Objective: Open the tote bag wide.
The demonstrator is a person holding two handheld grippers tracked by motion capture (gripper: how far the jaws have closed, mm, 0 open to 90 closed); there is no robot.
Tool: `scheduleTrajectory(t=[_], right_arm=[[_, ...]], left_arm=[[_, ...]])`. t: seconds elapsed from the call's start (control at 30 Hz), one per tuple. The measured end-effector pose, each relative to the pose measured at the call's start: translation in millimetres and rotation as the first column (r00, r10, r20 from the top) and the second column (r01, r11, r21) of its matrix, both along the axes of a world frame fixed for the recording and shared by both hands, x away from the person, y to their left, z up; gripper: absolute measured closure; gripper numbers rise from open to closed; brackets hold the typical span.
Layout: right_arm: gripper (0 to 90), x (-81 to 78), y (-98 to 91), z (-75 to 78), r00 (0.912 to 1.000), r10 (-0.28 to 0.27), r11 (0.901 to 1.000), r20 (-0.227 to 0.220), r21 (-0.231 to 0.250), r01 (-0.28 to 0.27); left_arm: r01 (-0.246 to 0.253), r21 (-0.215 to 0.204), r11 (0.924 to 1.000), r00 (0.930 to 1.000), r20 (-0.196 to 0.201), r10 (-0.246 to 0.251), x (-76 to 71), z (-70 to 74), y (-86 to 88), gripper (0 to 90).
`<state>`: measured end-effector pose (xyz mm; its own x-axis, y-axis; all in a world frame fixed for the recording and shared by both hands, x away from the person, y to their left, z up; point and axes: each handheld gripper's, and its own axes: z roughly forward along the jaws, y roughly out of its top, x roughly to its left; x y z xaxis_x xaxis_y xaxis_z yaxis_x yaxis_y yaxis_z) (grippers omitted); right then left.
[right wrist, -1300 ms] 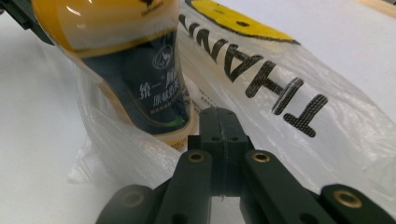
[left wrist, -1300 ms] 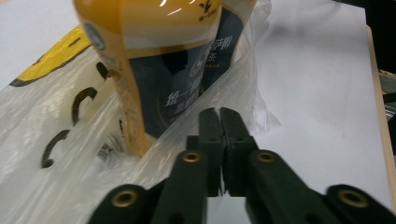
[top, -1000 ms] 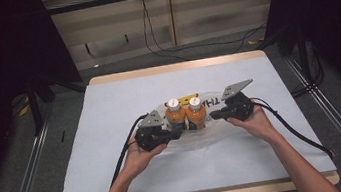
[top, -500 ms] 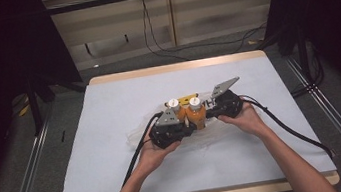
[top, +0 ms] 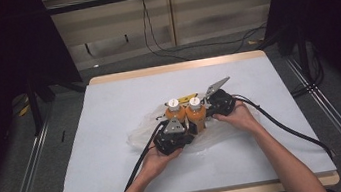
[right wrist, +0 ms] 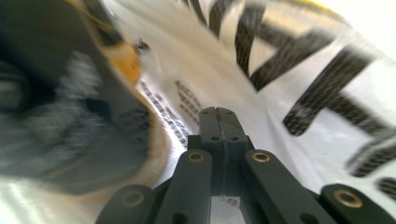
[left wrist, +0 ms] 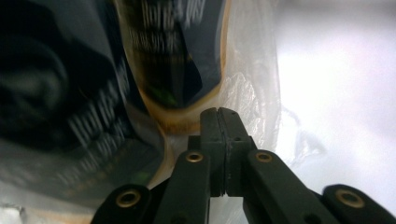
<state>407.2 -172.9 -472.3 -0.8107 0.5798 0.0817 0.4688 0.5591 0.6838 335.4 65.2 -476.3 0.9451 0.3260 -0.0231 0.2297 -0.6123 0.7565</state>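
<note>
Both my hand-held grippers, left (top: 189,126) and right (top: 207,112), closed tight on the plastic bag (top: 138,133) around two bottles (top: 195,114).

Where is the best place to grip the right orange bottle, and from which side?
Probably the white cap or the neck just under it of the right orange bottle, from above. It stands upright, its left side close against the other bottle, with thin plastic bag round the base.
</note>
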Motion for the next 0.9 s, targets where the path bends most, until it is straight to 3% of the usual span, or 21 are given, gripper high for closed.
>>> scheduleTrajectory(t=[0.13, 0.3, 0.43, 0.6, 0.7, 0.73, 0.9], right_arm=[[90.0, 8.2, 2.4, -7.0, 0.999, -0.005, 0.9999, -0.044, -0.011, 0.005], [90.0, 15.9, 5.8, -5.5, 0.9992, -0.004, 0.9992, -0.041, -0.04, 0.003], [90.0, 20.7, 11.7, -3.5, 0.9987, -0.014, 0.998, -0.049, -0.063, 0.01], [90.0, 26.1, 13.9, -4.8, 0.9992, -0.015, 0.9985, -0.038, -0.053, 0.013], [90.0, 30.4, 16.6, -4.0, 0.9987, -0.027, 0.9979, -0.043, -0.06, 0.025], [90.0, 32.2, 17.2, -3.7, 0.9985, -0.029, 0.9977, -0.047, -0.063, 0.026], [90.0, 44.0, 18.9, -3.6, 0.9957, -0.049, 0.9975, -0.078, -0.056, 0.044]], left_arm=[[0.02, 0.036, 0.9991, 0.9998, -0.002, -0.02, -4.1, -5.6, -3.3, 89.7], [0.033, 0.035, 0.9988, 0.9993, -0.018, -0.033, -5.1, -7.0, -3.5, 90.0], [0.075, 0.048, 0.996, 0.9969, -0.029, -0.074, -10.4, -6.0, -2.9, 90.0], [0.081, 0.051, 0.9954, 0.9962, -0.036, -0.079, -12.4, -6.0, -2.6, 90.0], [0.112, 0.043, 0.9928, 0.9932, -0.037, -0.11, -16.9, -6.0, -3.1, 90.0], [0.116, 0.062, 0.9913, 0.9927, -0.04, -0.114, -18.5, -4.6, -2.7, 90.0], [0.146, 0.052, 0.988, 0.9888, -0.04, -0.144, -25.2, -5.0, -2.5, 90.0]])
